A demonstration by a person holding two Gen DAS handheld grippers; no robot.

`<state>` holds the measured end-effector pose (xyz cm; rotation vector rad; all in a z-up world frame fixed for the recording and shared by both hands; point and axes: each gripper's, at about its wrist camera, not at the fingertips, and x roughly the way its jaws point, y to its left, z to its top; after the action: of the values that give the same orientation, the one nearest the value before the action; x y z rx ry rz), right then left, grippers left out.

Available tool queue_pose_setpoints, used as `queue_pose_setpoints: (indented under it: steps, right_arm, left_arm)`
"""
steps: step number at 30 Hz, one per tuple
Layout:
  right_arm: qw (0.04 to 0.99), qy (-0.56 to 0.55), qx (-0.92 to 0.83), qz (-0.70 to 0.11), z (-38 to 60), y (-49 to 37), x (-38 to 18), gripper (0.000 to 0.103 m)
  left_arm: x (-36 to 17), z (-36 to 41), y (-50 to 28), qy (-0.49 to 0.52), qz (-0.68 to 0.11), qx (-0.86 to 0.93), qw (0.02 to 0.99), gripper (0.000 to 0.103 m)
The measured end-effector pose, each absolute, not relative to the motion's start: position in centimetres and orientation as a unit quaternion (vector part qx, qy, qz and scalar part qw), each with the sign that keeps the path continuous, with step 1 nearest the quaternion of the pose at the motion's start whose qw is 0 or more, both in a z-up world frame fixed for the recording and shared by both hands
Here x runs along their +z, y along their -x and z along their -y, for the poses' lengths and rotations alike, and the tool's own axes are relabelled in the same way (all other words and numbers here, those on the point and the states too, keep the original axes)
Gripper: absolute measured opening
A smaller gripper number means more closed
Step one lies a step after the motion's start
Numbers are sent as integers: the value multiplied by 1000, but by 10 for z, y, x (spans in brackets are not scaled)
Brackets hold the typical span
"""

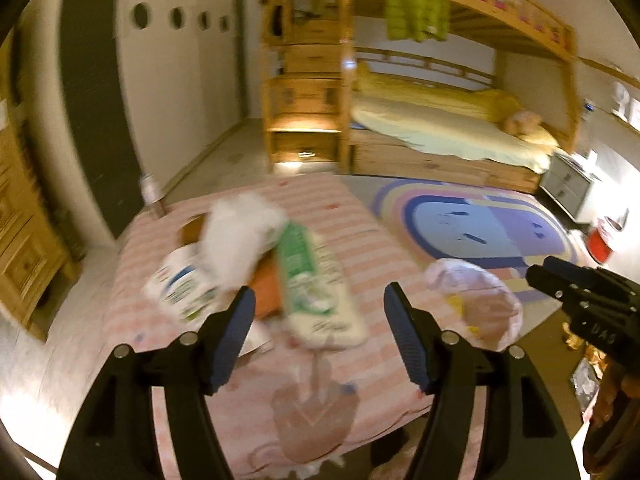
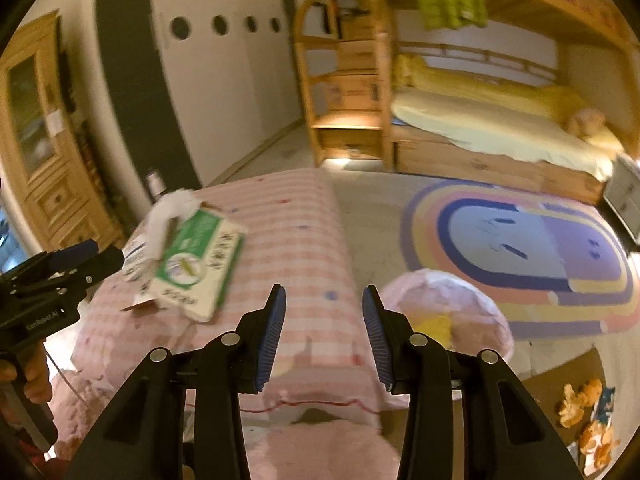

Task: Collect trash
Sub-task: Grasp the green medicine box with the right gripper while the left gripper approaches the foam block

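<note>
Bin bag (image 2: 448, 312) with yellow scrap (image 2: 434, 326)

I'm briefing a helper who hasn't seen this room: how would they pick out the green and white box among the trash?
Find the pink striped quilt in front of the wooden bunk bed. A small trash pile lies on its left part. The green and white box is the flat carton with a round emblem, lying beside crumpled white paper; nothing else in the pile is green.
</note>
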<state>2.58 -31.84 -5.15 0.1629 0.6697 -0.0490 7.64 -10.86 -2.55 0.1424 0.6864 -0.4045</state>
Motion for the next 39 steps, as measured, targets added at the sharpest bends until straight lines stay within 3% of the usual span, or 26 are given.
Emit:
queue_pose_setpoints:
  steps: [9, 16, 20, 31, 33, 39]
  right_arm:
    - [938, -35, 37, -343, 245, -55, -65, 58]
    - [929, 8, 66, -363, 197, -80, -86, 61]
    - [927, 23, 64, -369, 181, -96, -96, 67]
    - [923, 86, 14, -374, 157, -142, -126, 67]
    - [924, 89, 3, -371, 158, -144, -128, 61]
    - [932, 79, -9, -354, 170, -129, -114, 26]
  left_arm:
    - [-52, 17, -86, -37, -367, -93, 925, 72]
    - [-76, -16, -93, -24, -384, -60, 921, 82]
    - [-87, -30, -98, -13, -391, -37, 919, 83]
    - [-97, -37, -113, -4, -402, -36, 915, 83]
    - [-96, -37, -113, -3, -402, -38, 915, 83]
    - [-93, -34, -109, -2, -398, -47, 916, 83]
